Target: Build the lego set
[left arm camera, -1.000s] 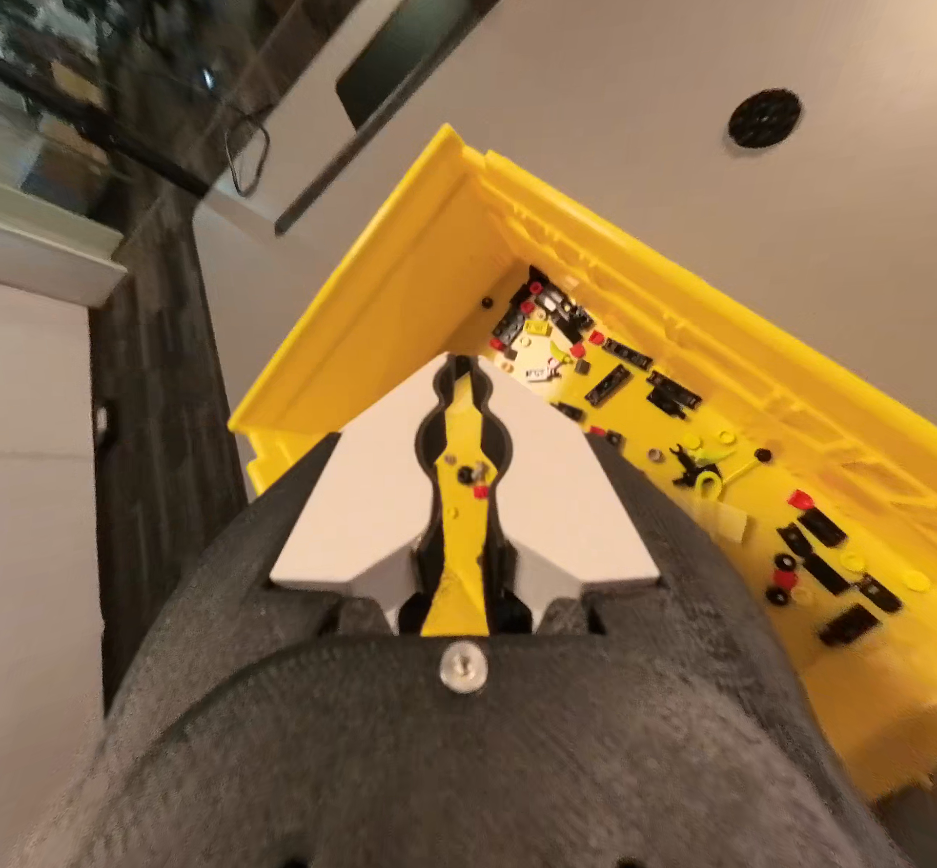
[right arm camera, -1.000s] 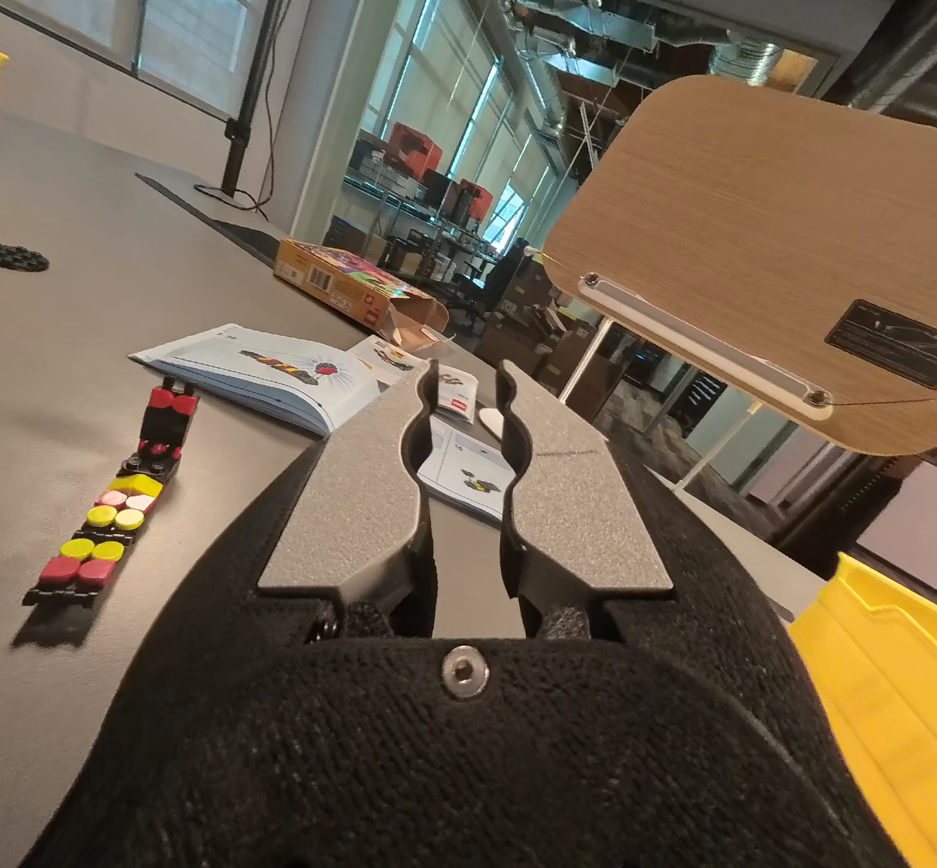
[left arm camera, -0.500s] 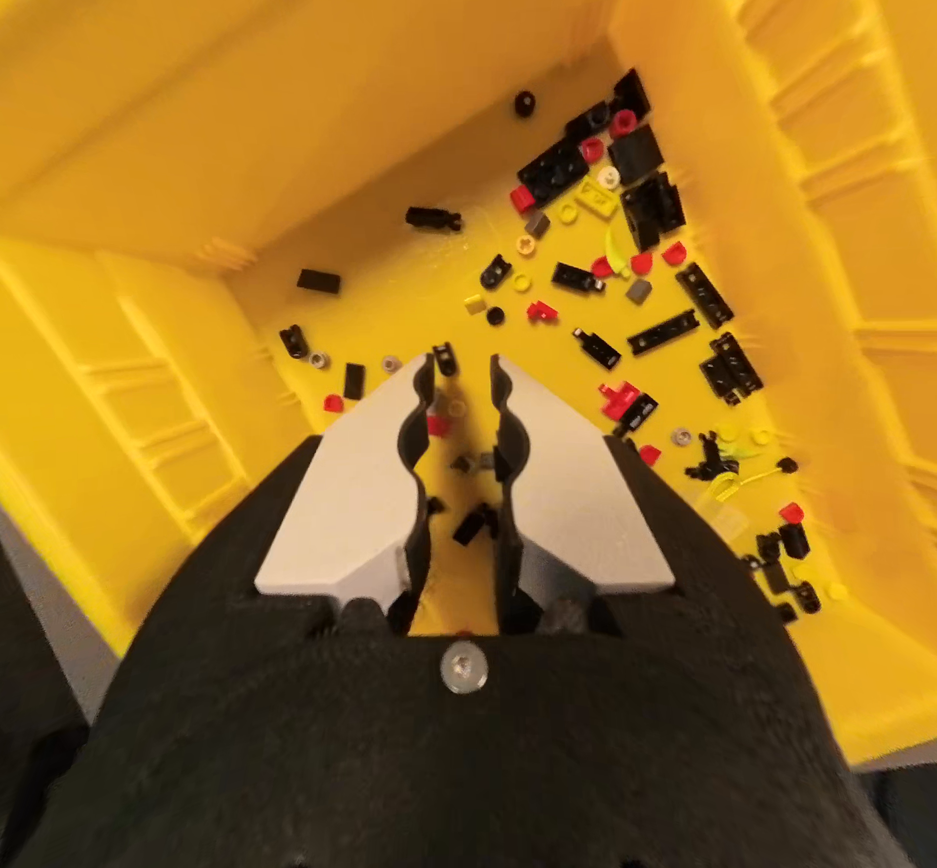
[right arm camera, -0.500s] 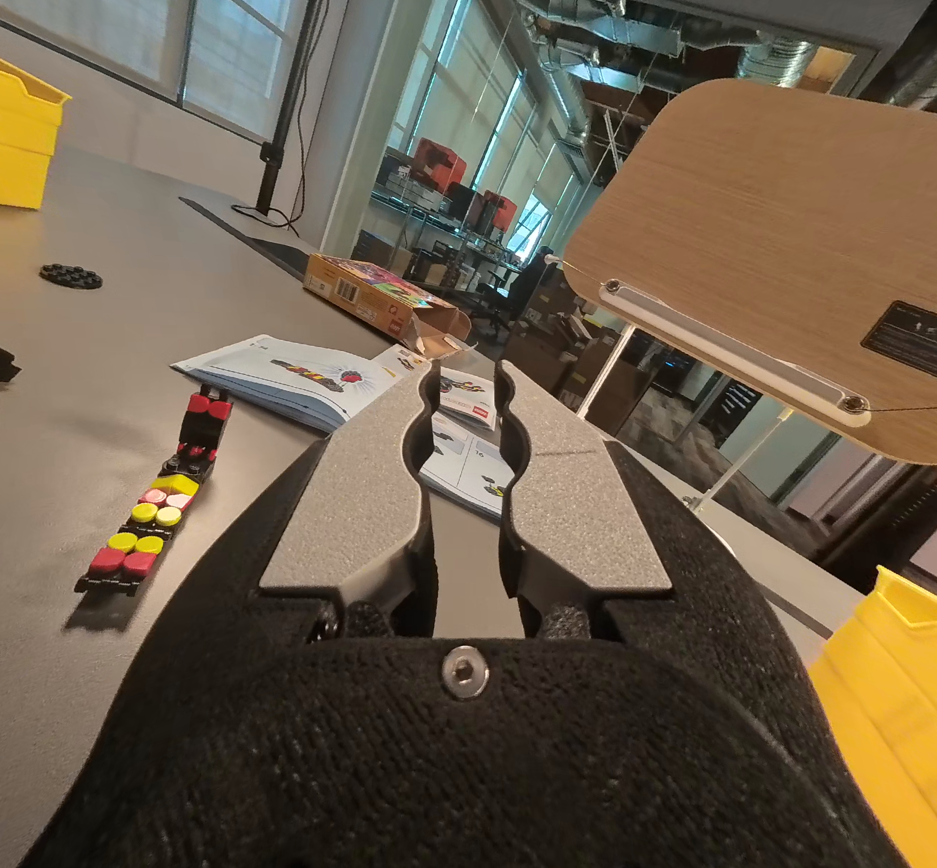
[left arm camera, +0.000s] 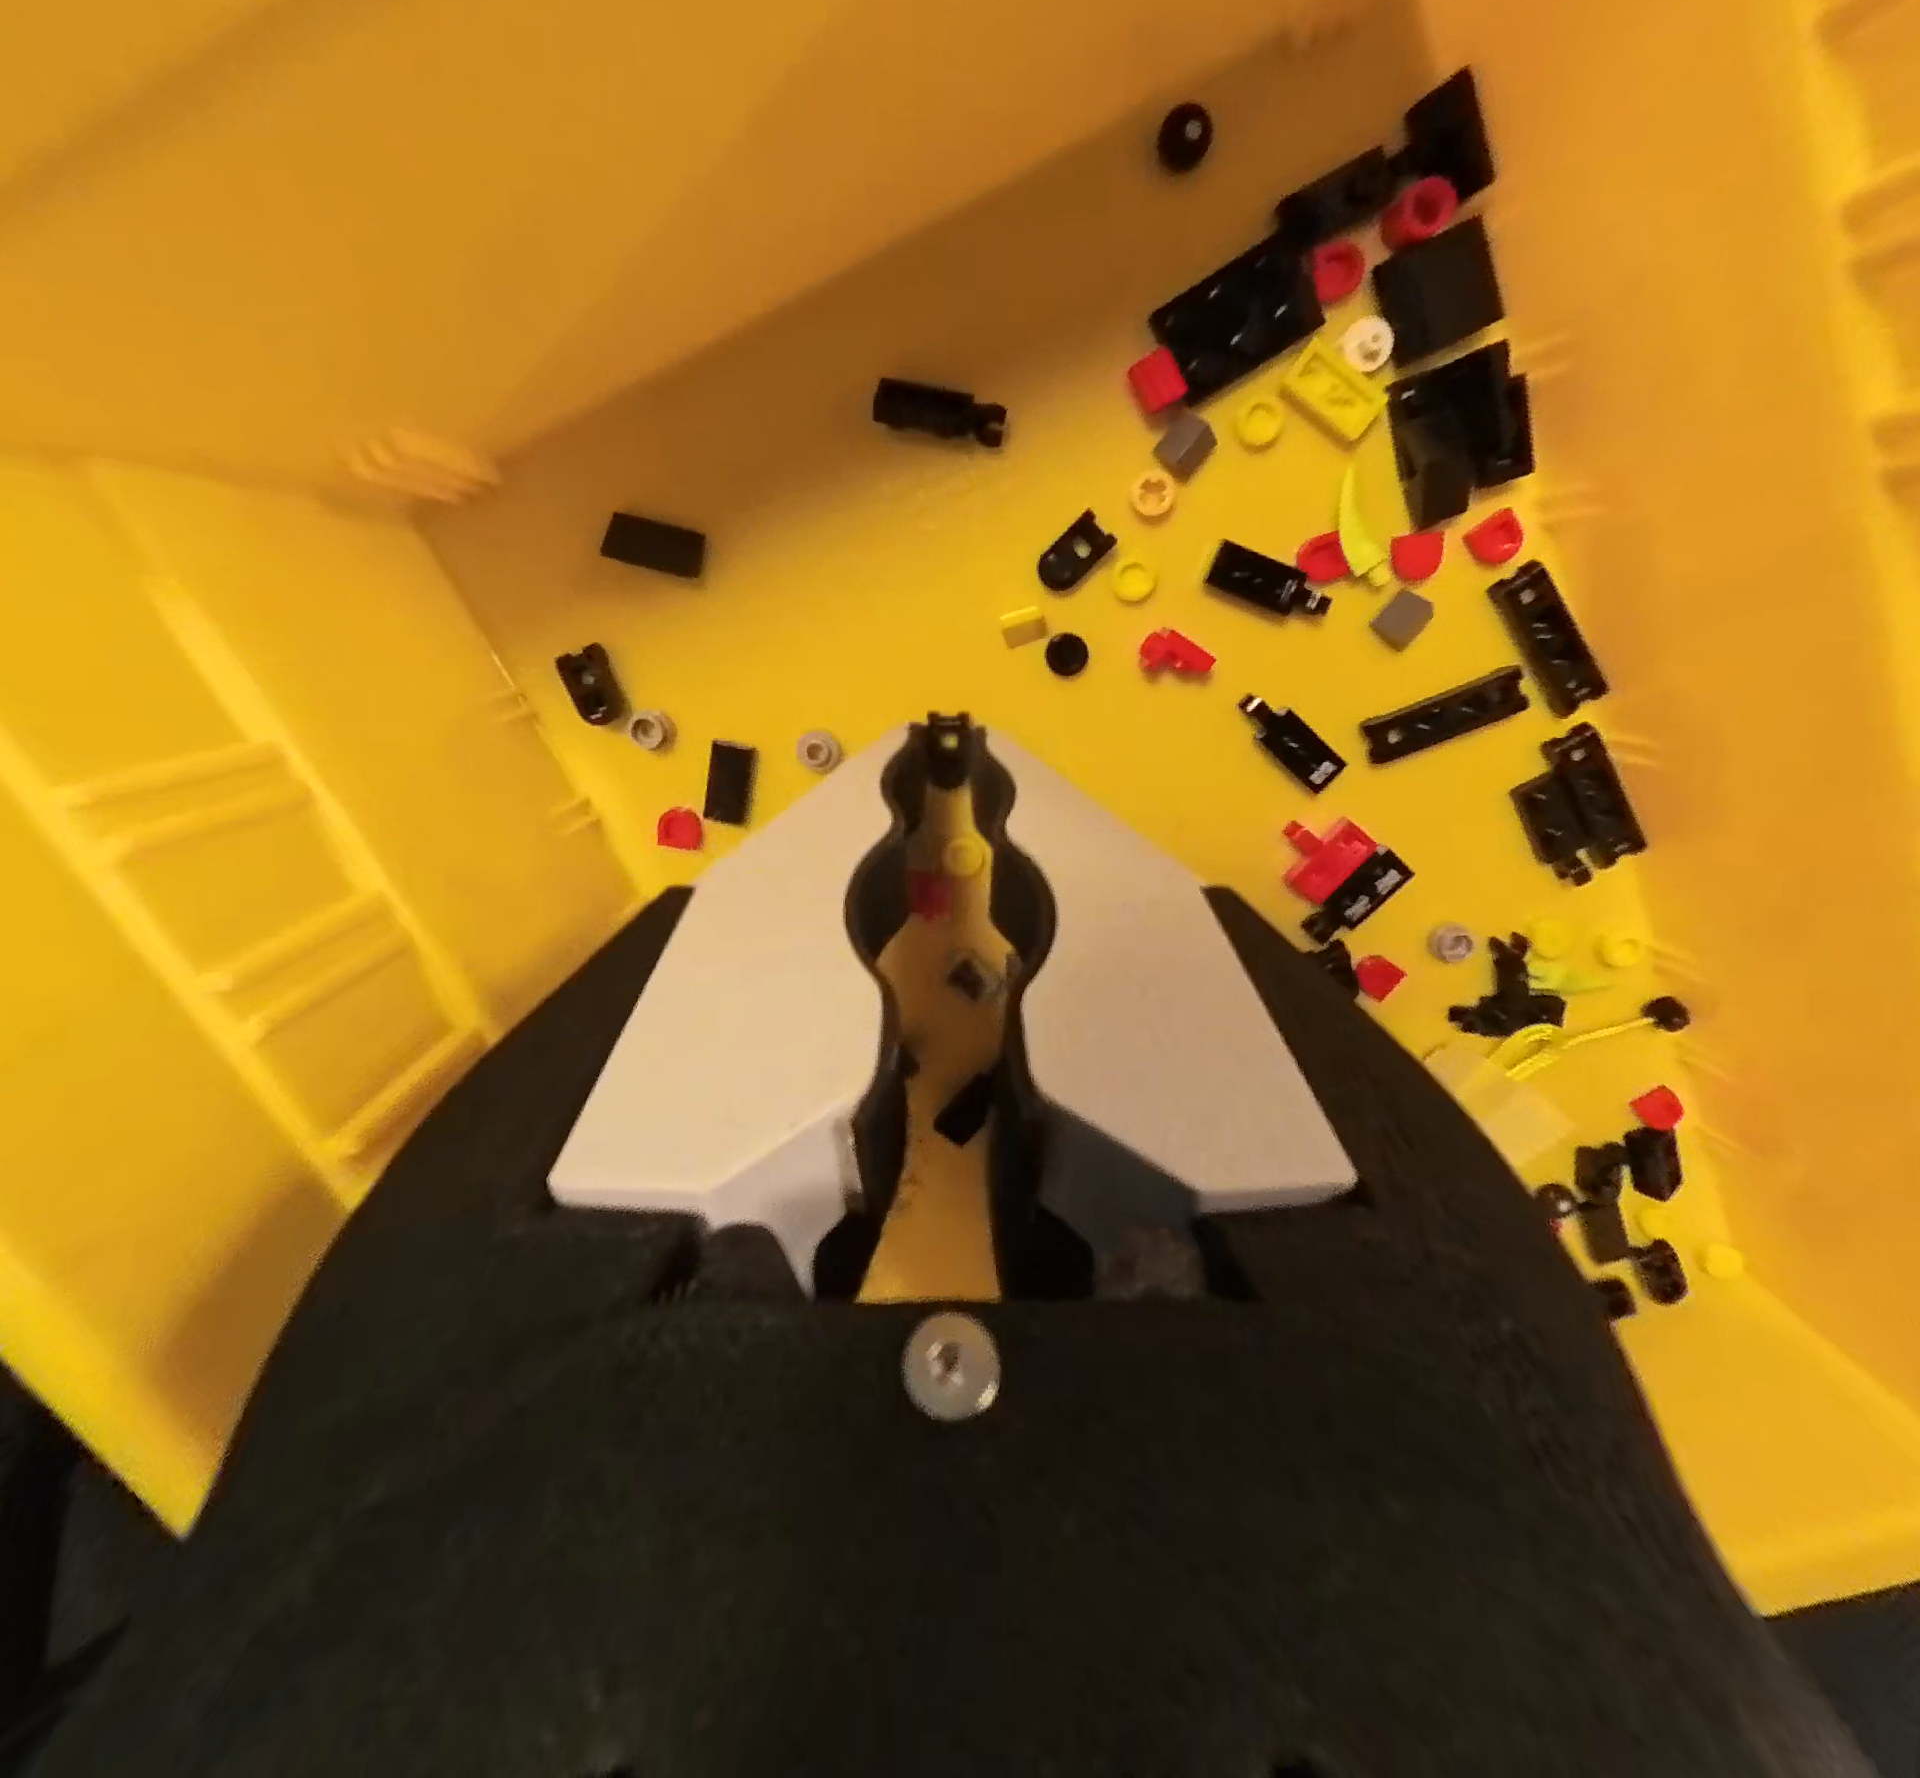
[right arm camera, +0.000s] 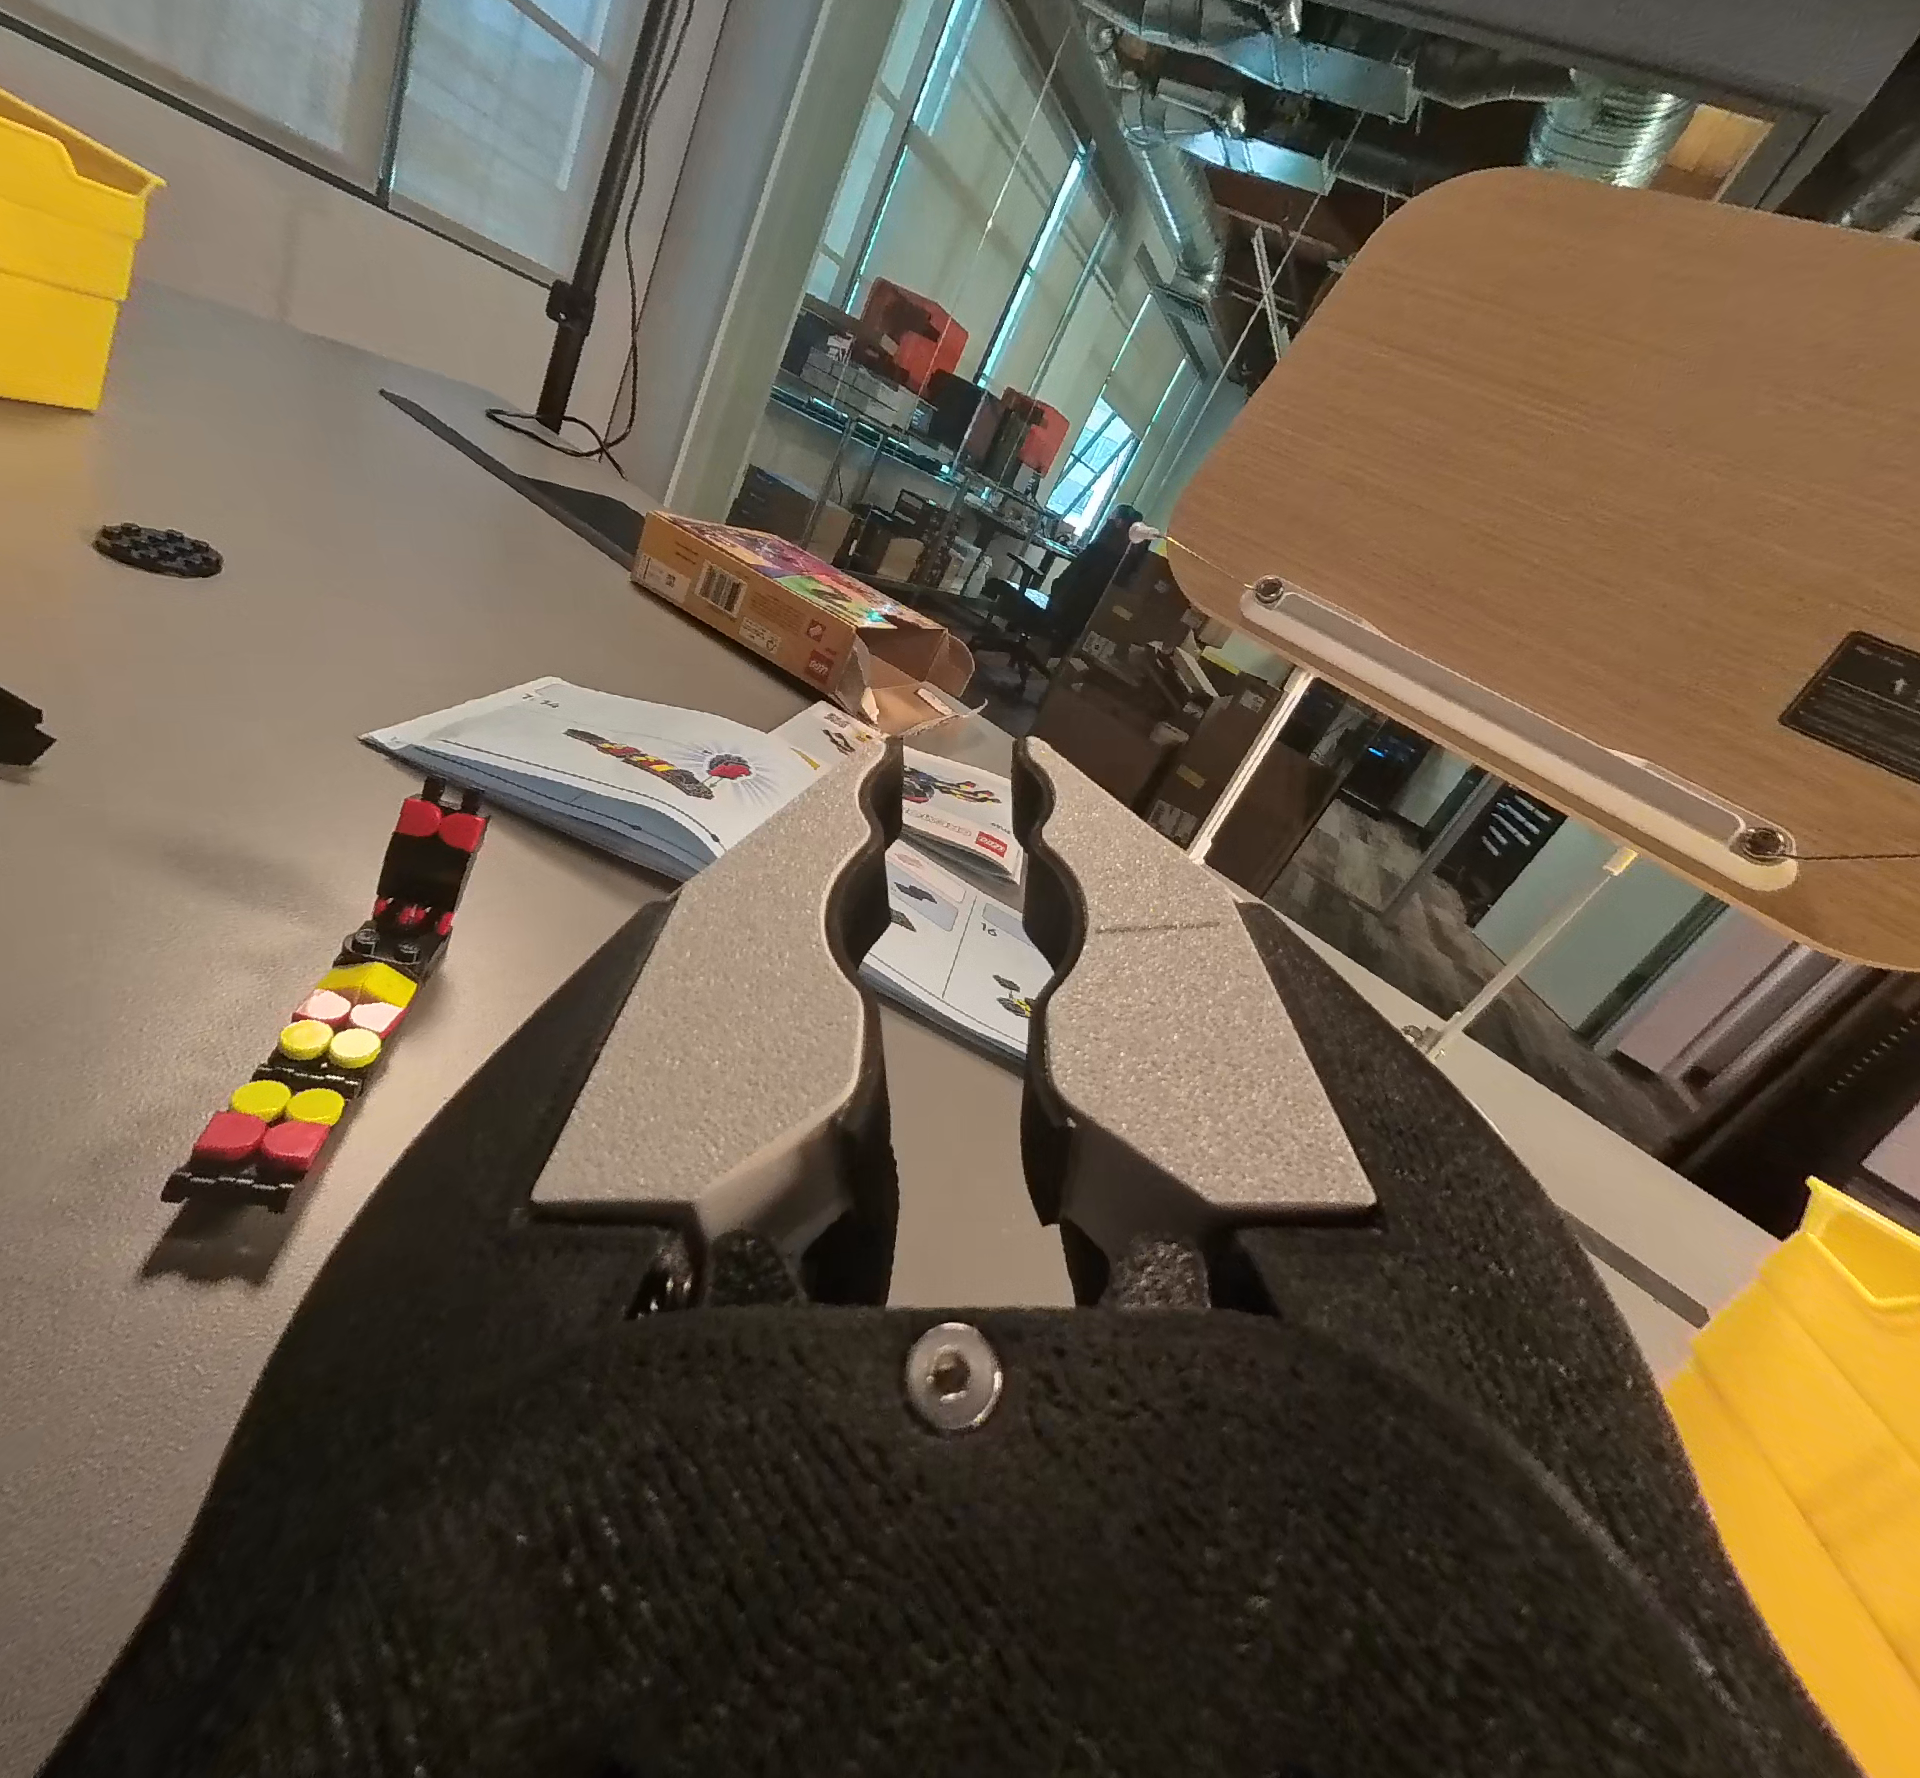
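- Yellow bin point(left arm camera: 623, 170) holds loose bricks; left tongs point(left arm camera: 943, 741) pinch a small black brick point(left arm camera: 943, 729) at their tips.
- Brick strip point(right arm camera: 332, 1011) lies flat on the desk point(right arm camera: 312, 648), long axis toward its far edge, beside the booklet point(right arm camera: 623, 772).
- Right tongs point(right arm camera: 951, 757) apart, empty.

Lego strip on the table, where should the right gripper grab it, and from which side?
Probably across the strip near its middle, from above, one finger on each long edge. It lies flat on the table, long and narrow, so the open right gripper should span its width, not its length. The left gripper is shut on a black piece in the bin.
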A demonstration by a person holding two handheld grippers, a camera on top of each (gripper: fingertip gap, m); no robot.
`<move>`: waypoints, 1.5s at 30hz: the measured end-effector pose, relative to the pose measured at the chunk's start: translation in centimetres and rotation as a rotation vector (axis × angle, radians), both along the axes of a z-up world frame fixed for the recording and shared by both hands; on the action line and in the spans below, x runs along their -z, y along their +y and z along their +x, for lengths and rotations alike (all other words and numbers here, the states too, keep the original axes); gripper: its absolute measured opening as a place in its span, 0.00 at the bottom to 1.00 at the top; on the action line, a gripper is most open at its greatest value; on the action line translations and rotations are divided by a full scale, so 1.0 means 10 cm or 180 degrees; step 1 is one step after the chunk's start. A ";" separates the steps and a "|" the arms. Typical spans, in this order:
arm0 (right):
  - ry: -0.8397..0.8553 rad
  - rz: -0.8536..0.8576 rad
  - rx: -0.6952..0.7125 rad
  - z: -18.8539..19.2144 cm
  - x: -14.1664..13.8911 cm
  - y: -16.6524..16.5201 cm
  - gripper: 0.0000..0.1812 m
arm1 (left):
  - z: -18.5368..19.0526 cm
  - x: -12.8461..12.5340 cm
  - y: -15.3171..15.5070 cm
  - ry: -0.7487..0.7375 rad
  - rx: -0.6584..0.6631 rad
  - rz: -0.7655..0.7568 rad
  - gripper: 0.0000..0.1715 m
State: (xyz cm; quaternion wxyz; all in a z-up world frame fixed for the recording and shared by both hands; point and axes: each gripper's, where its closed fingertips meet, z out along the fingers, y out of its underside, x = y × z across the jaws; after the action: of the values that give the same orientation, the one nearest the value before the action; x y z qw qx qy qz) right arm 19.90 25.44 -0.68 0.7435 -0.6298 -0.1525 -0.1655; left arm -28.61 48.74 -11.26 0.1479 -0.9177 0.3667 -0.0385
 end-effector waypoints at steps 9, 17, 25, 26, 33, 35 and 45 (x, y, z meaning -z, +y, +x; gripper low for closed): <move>0.0001 0.0020 -0.0018 -0.01 -0.01 -0.01 0.10 | 0.39 -1.08 -0.10 -0.0606 0.0128 0.1492 0.04; 0.0018 0.0057 0.0045 0.01 -0.03 -0.03 0.10 | 2.06 -1.43 -1.88 -0.1429 0.2001 0.1586 0.04; -0.0083 0.0045 -0.0009 -0.07 -0.02 -0.04 0.10 | 2.80 -0.36 -2.54 -0.0921 0.2992 0.0598 0.04; -0.0083 0.0040 -0.0011 -0.07 -0.02 -0.04 0.10 | 2.82 -0.32 -2.57 -0.0922 0.3011 0.0517 0.04; -0.0047 0.0014 -0.0027 -0.06 0.00 -0.03 0.09 | 2.83 0.00 -2.65 -0.0662 0.3096 0.0229 0.04; -0.0057 0.0008 -0.0030 -0.07 0.00 -0.02 0.09 | 2.83 0.06 -2.66 -0.0632 0.3108 0.0199 0.04; -0.0116 0.0062 -0.0250 -0.19 -0.02 -0.04 0.13 | 2.99 -0.33 -2.52 -0.1386 0.2989 0.0938 0.26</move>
State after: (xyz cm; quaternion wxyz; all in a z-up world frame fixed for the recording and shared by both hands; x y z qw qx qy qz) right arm 17.99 25.00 -0.51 0.7526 -0.6129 -0.1891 -0.1491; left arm 1.26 23.58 -7.93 0.3147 -0.5952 0.7000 -0.2381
